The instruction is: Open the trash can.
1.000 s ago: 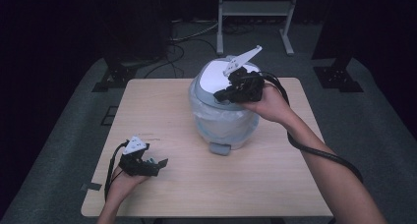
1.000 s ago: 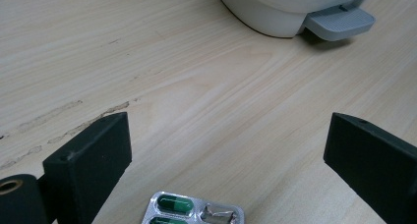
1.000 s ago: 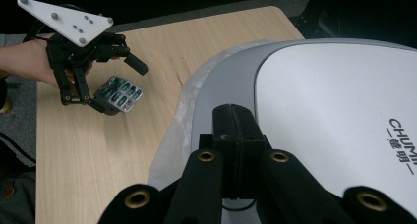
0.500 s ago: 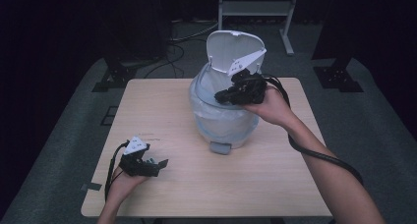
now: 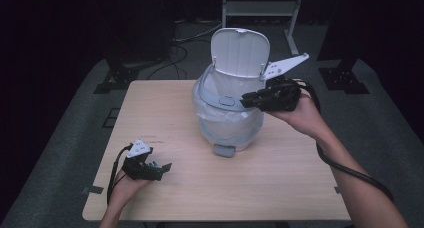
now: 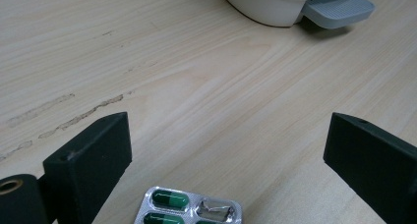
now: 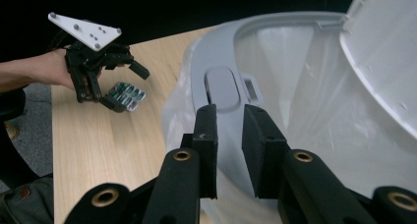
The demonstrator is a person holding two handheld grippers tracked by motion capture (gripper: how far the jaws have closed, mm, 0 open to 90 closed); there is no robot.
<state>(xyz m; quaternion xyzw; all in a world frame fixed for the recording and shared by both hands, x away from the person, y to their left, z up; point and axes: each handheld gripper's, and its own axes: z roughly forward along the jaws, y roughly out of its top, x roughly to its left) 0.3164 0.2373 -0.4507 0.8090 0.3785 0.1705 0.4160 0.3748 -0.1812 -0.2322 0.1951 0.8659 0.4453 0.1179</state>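
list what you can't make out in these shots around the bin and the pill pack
- Blister pack: left gripper view, bottom edge cuts it off, so its capsule count is unknown.
- Bin bottom: high view, the white liner and rim hide any contents.
- Pedal: left gripper view, top edge crops the bin above it.
- Floor behind the table: too dark.

Pale bin, green capsules, black tools on light wood

The bin is white with a grey-blue rim, grey pedal and clear liner; its lid is white. The blister pack is silver with dark green capsules. Both tools, left and right, are black with grey plates. The bench is light woodgrain.
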